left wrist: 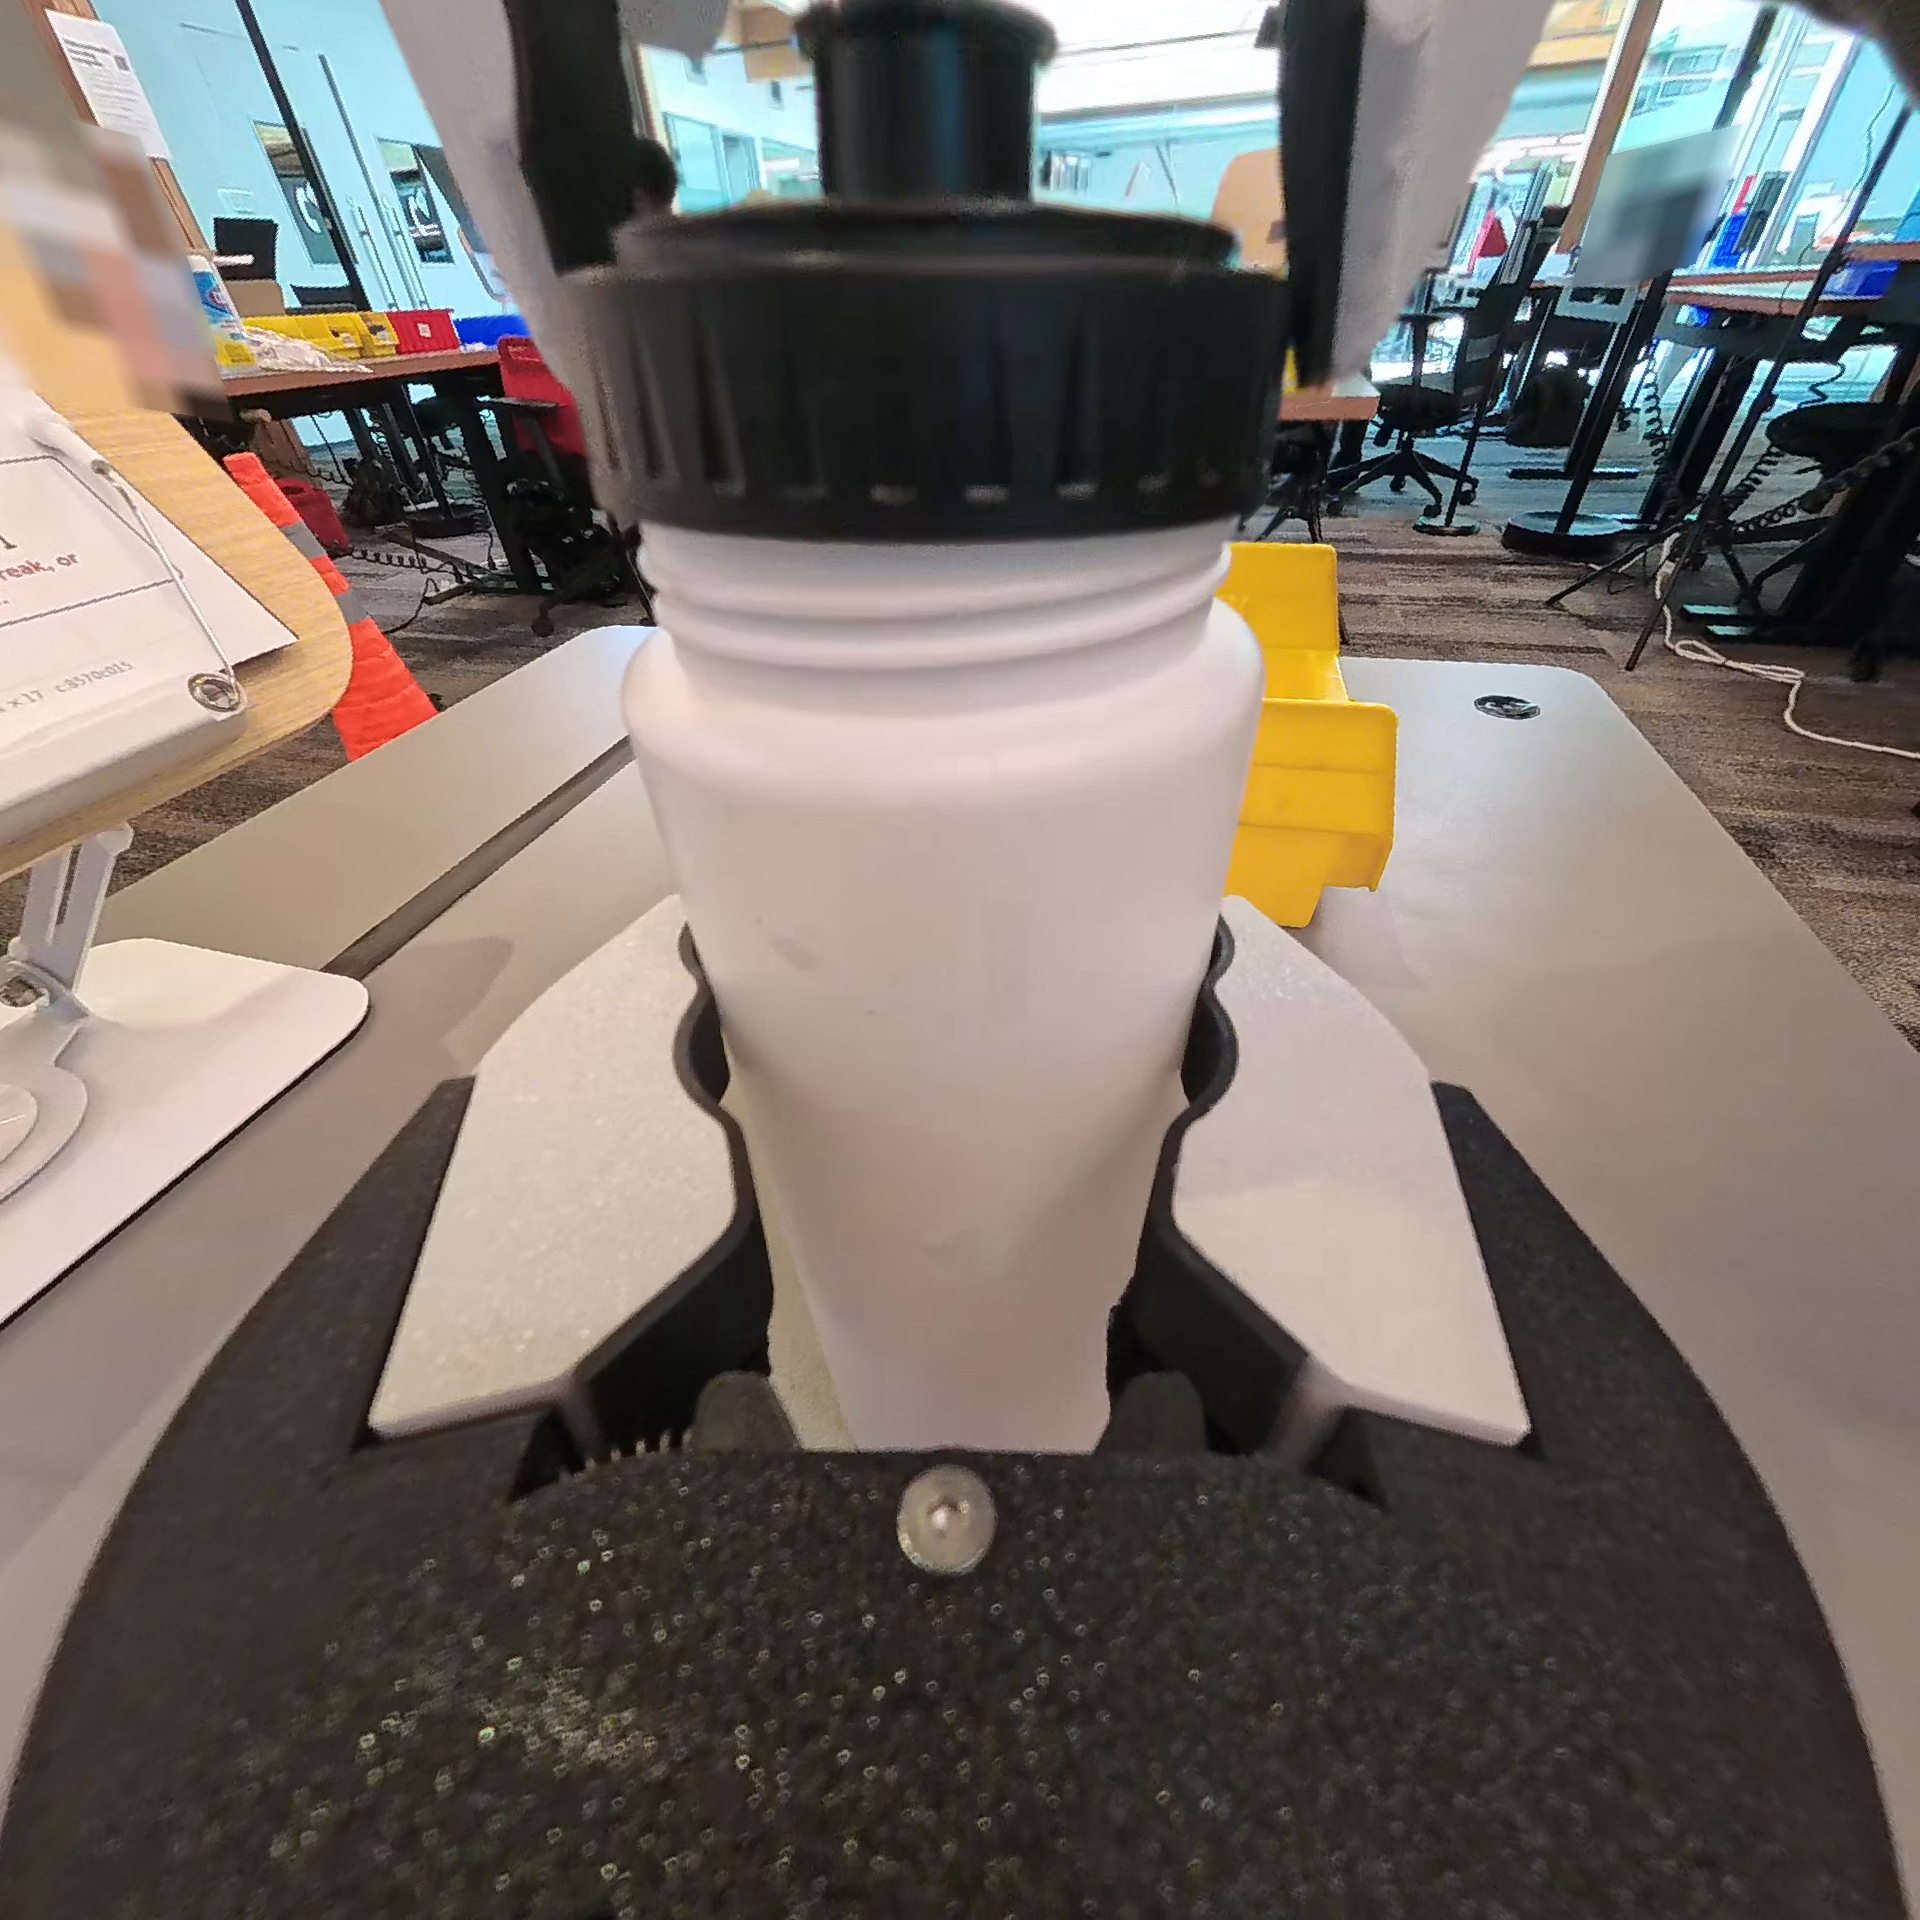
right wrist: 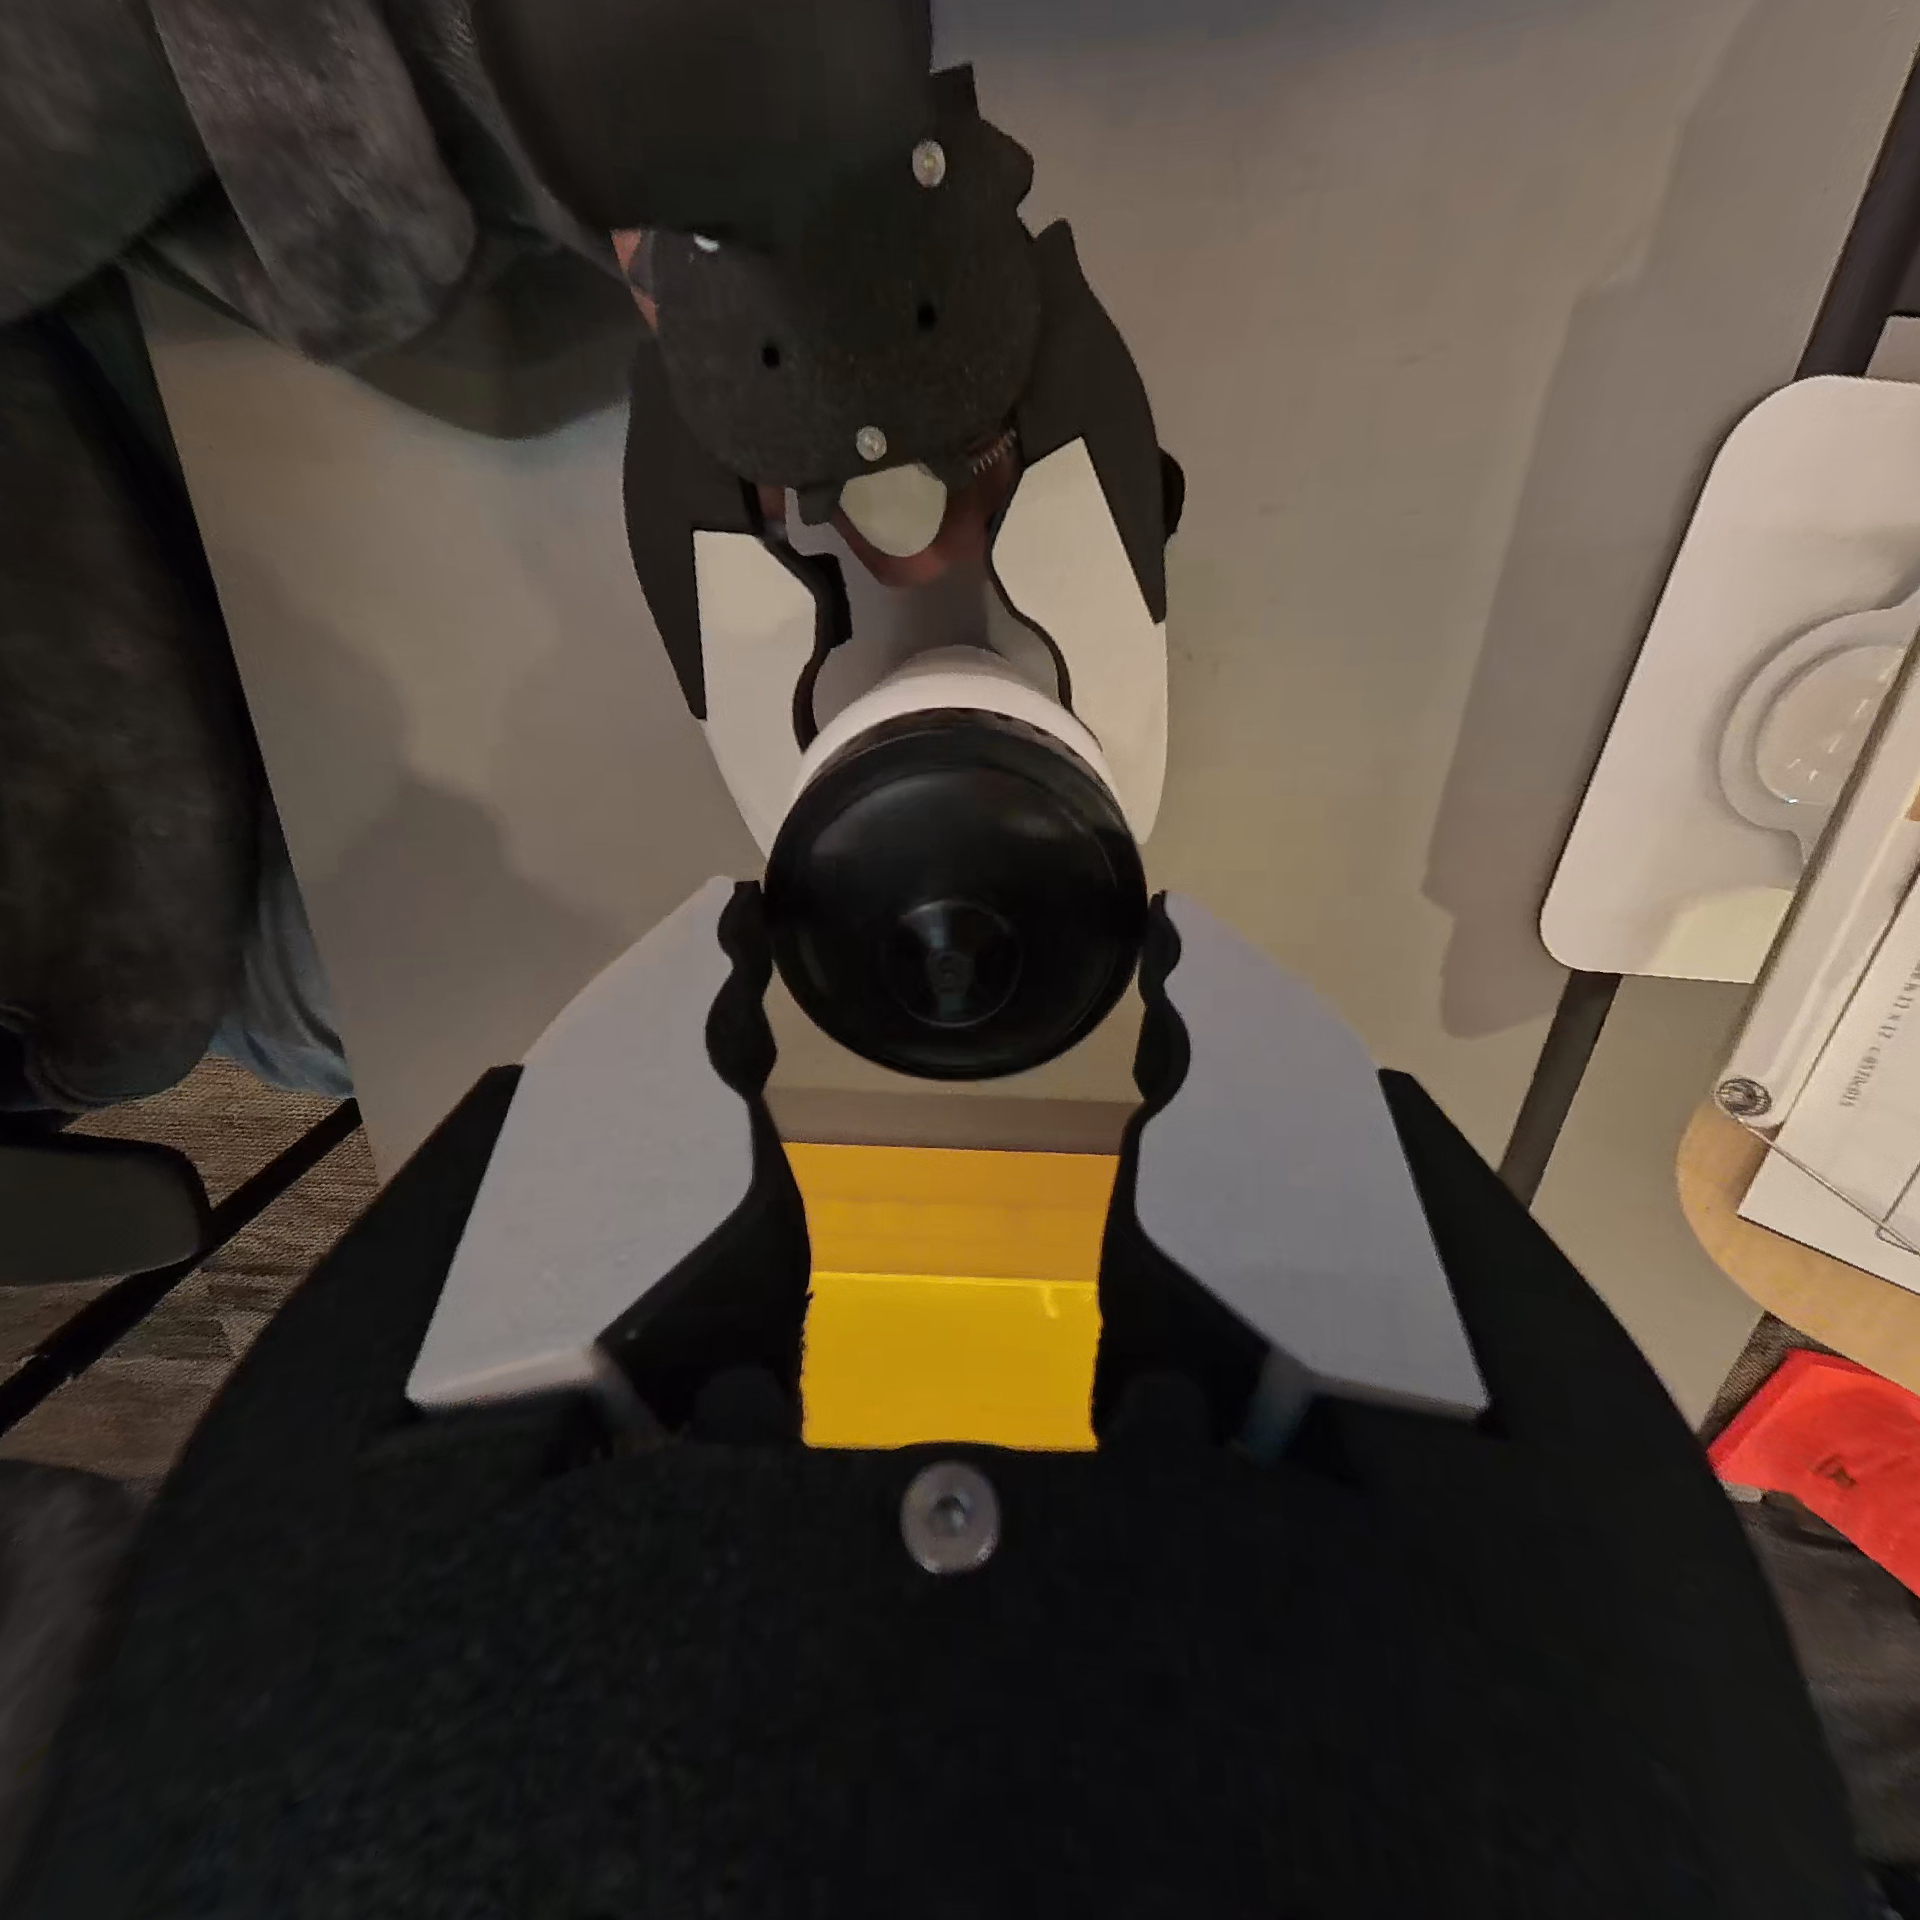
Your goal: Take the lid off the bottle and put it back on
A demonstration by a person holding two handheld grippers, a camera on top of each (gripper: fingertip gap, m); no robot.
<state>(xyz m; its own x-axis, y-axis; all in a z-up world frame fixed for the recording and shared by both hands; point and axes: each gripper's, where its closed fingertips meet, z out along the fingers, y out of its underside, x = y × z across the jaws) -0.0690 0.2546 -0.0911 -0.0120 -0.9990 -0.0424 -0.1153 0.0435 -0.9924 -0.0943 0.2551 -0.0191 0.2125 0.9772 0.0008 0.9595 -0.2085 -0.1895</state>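
White bottle (left wrist: 940,935) clamped in left gripper (left wrist: 951,997); right gripper (right wrist: 951,935) grips black lid (right wrist: 951,940).

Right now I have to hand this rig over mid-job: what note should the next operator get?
Left gripper: shut on the white bottle, held upright over the grey table.
Right gripper: comes from above, fingers shut on the black lid.
Lid sits on the bottle's mouth with neck threads exposed below it, so not screwed fully down.
Whether it is coming off or going on cannot be told.
Yellow bin stands behind the bottle.
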